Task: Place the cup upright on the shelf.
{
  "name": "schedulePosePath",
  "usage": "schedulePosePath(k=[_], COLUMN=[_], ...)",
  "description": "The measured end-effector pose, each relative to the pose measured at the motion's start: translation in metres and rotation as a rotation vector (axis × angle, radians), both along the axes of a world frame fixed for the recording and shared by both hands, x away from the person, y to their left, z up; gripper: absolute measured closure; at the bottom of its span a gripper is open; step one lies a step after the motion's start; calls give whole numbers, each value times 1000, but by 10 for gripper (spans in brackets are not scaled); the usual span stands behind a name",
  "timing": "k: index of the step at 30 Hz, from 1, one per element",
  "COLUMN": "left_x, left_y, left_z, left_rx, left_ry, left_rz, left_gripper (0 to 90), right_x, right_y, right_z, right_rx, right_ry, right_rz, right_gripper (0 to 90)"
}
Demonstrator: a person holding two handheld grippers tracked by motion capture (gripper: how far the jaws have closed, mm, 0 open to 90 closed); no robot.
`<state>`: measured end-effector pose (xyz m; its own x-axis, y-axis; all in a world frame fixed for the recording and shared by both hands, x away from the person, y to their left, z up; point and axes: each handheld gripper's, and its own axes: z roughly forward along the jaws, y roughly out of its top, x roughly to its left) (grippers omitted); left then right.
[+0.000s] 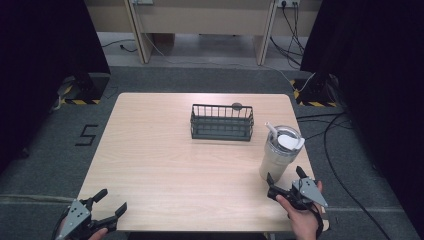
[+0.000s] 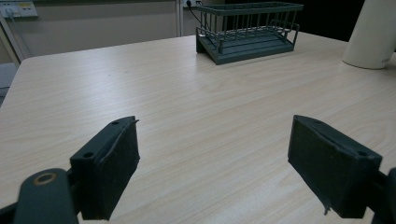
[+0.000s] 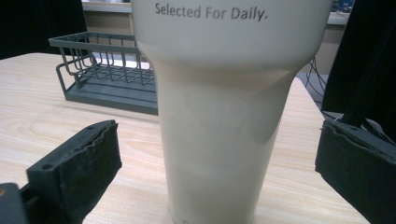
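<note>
Down at the lower right of the high view, the right gripper [image 1: 286, 181] is lined up on the cream tumbler [image 1: 280, 152], jaws spread wide either side of its base and not yet touching it. From the right gripper view the tumbler [image 3: 219, 140] stands upright dead centre between the two black pads, so the approach looks squared for a grasp low on the narrow part of the body, where the jaws can span it. Its lid with the white straw [image 1: 270, 129] sits on top, a good reason to keep the cup level.

Over at the lower left of the high view, the left gripper [image 1: 112, 202] waits just off the table [image 1: 160, 165] edge, jaws open, nothing between them. Its own camera looks across bare wood toward the dark wire basket [image 2: 247, 30] at the top of the frame, with the tumbler's side [image 2: 373, 35] at the upper right.

That basket [image 1: 222, 122] stands mid-table, above and left of the tumbler and well apart from it, apparently empty. My read: closing on the tumbler comes next, with the basket the likely destination. The risk is a tall cup tipping if pinched off-centre.
</note>
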<state>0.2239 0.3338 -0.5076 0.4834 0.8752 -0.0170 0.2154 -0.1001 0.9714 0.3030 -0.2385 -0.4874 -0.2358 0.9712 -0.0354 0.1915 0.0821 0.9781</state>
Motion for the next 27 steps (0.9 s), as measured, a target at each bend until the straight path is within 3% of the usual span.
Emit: schedulePosePath(k=[9,27], left_x=[0,-1], left_y=[0,0], left_z=[0,0], left_rx=[-8,-8], left_ry=[-2,-1], left_rz=[-3,-6], left_gripper=[158,158], right_x=[5,46], right_y=[4,13], right_z=[0,3], right_rx=[1,-13], right_ry=[3,4], right_rz=[-3,-37], right_gripper=[9,13])
